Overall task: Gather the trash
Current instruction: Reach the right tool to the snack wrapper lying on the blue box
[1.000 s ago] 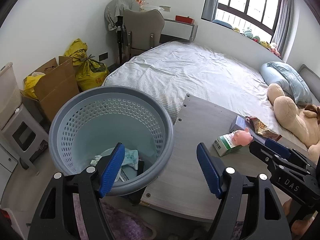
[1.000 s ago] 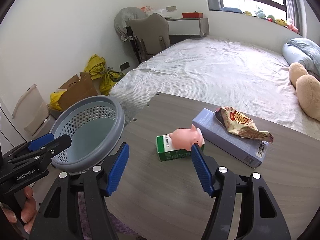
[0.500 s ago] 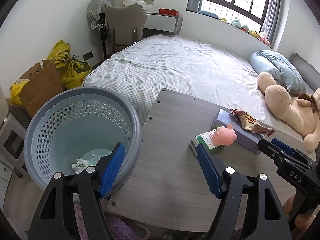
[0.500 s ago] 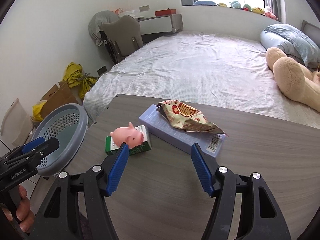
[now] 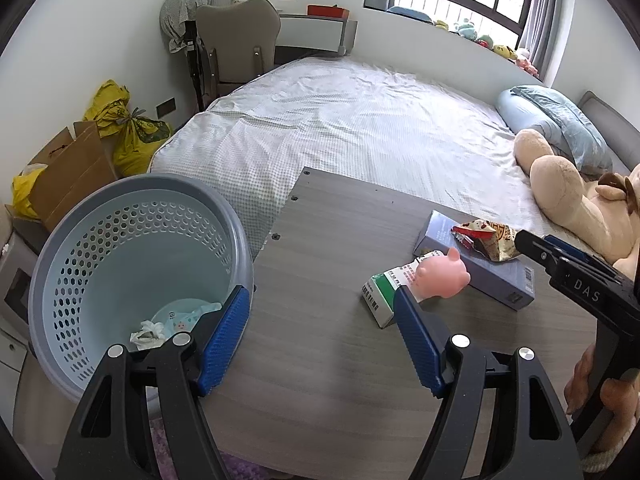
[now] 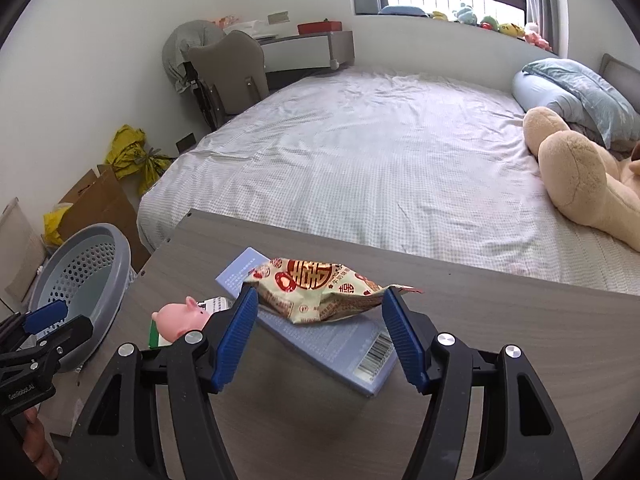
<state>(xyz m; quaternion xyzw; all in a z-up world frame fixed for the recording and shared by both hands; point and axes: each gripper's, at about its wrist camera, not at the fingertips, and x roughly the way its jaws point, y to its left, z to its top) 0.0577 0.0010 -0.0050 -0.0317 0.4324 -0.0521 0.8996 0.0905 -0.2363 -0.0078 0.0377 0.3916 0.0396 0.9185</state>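
Your landmark is the table (image 6: 500, 340); the basket (image 5: 132, 276) stands off its left edge with some scraps already inside; the box (image 6: 320, 340) lies on the table, the wrapper (image 6: 320, 288) on top of it. You're lining up a pick, I judge; your right gripper (image 6: 316, 328) hangs wide open, framing the wrapper, holding nothing; the left gripper (image 5: 320, 332) is open and empty by the basket. Next, drop lower and close on the wrapper alone.

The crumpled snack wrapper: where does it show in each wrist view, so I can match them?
Left wrist: the snack wrapper lies right of centre, on the blue-grey box, just behind the pink pig.
Right wrist: the snack wrapper sits low centre, framed by the open right gripper.
Shared landmark: the pink pig, left of the wrapper in both views.
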